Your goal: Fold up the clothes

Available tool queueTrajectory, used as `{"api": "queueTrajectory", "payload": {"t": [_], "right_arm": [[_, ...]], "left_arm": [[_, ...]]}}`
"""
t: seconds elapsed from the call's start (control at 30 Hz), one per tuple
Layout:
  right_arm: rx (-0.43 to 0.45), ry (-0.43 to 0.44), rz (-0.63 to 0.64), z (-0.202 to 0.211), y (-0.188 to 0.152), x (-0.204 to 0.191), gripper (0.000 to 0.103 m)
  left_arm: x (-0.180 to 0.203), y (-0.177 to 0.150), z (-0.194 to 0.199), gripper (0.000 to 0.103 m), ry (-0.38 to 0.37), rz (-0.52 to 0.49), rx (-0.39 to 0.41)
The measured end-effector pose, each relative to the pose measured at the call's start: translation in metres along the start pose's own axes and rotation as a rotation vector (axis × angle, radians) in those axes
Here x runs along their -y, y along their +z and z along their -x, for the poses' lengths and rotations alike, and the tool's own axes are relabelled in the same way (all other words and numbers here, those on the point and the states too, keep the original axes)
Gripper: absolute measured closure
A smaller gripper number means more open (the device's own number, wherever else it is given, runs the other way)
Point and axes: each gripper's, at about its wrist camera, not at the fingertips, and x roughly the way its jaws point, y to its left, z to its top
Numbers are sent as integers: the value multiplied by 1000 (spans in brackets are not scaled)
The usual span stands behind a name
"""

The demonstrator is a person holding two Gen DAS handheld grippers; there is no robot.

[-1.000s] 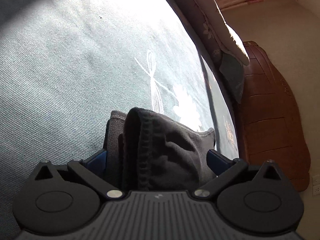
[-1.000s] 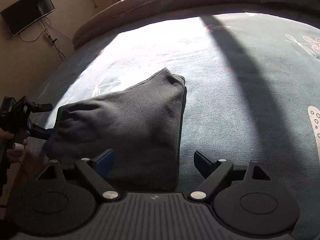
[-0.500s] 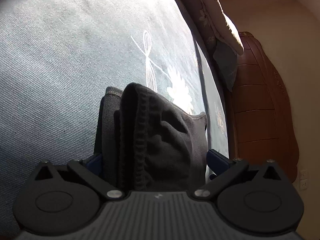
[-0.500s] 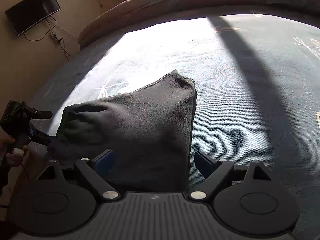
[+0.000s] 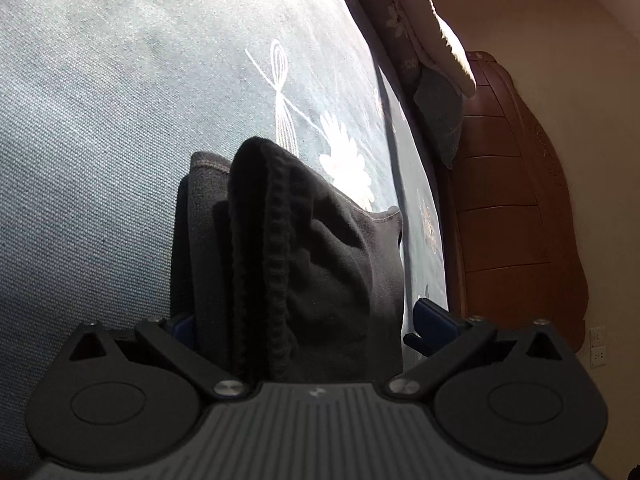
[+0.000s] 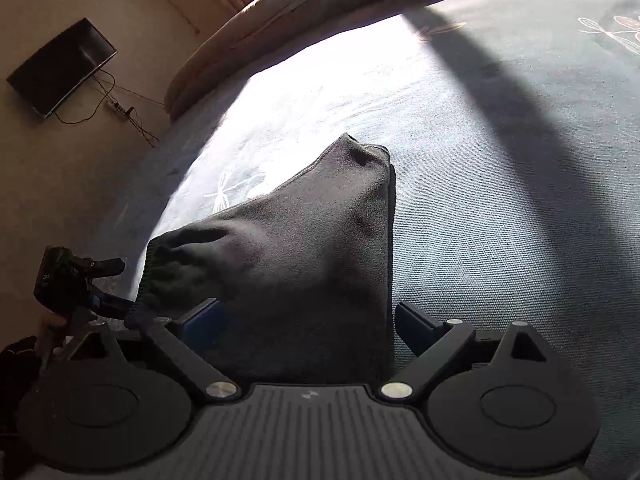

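Observation:
A dark grey folded garment (image 6: 304,264) lies on the blue-grey bed sheet (image 6: 500,208). Its near end sits between the wide-apart fingers of my right gripper (image 6: 308,320), whose jaws are opening; the right pad stands just off the cloth's edge. At the garment's ribbed left end is my left gripper (image 6: 120,286), held by a hand. In the left wrist view the bunched garment (image 5: 304,264) fills most of the gap of the left gripper (image 5: 304,320), which is open, with a slit of sheet showing before its right pad.
The sheet (image 5: 100,140) carries white embroidered flowers and a bright sun patch. A rolled quilt (image 6: 320,4) lies along the bed's far side. A wooden headboard (image 5: 516,208) and wall socket (image 5: 599,354) stand right. A dark television (image 6: 60,66) with cables hangs on the wall.
The garment now lies further in between the fingers of both grippers and looks larger in both views. The right gripper's jaws have widened slightly. The left view has tipped down a little.

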Motion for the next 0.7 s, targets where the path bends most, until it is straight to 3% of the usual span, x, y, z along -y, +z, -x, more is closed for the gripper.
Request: {"api": "queueTrajectory", "payload": {"t": [0.17, 0.4, 0.57, 0.7], "right_arm": [[2, 92, -149, -14, 26, 30, 6], [-41, 225, -338, -61, 60, 61, 0], [-83, 271, -368, -83, 74, 56, 0], [-155, 312, -373, -75, 58, 53, 0]], "left_arm": [[-1, 21, -13, 1, -48, 30, 0], [-2, 16, -11, 1, -54, 3, 12], [-5, 17, -10, 1, -62, 6, 6], [-6, 15, -8, 1, -67, -9, 14]]}}
